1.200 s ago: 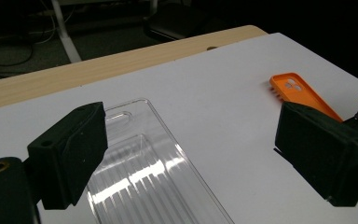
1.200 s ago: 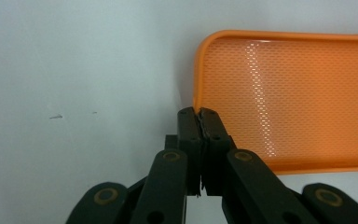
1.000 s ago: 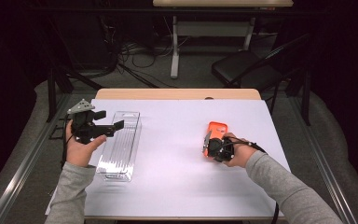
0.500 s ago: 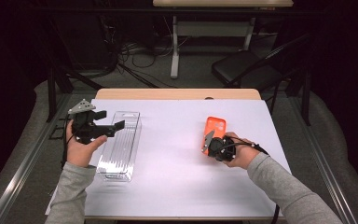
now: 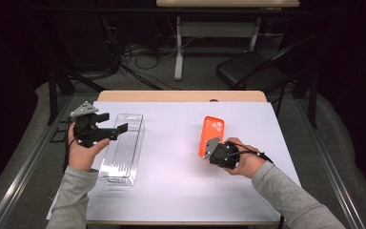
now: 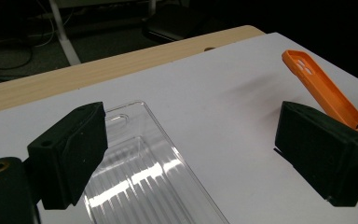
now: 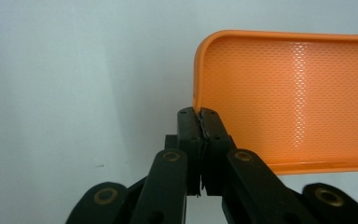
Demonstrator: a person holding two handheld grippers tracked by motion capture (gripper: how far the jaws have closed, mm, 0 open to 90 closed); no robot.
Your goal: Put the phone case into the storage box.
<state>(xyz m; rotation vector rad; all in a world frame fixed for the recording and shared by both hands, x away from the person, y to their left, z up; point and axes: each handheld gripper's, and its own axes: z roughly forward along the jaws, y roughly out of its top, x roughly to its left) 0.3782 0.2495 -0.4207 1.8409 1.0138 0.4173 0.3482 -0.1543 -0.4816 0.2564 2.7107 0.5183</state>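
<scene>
Two grippers share the work: our right gripper (image 7: pixel 200 116) has its jaws clenched on the bottom edge of the orange phone case (image 5: pixel 212 136), which tilts up beyond them. Our left gripper (image 6: pixel 191 154) stands spread wide over the clear tray (image 5: pixel 121 148). We should keep the pinch firm and carry the case level toward the tray. Below lies a white table (image 5: pixel 171 191), with a dark chair (image 5: pixel 248 71) behind.

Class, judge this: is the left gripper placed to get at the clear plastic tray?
Probably yes. The left gripper hangs open over the clear plastic tray, with nothing between them.
</scene>
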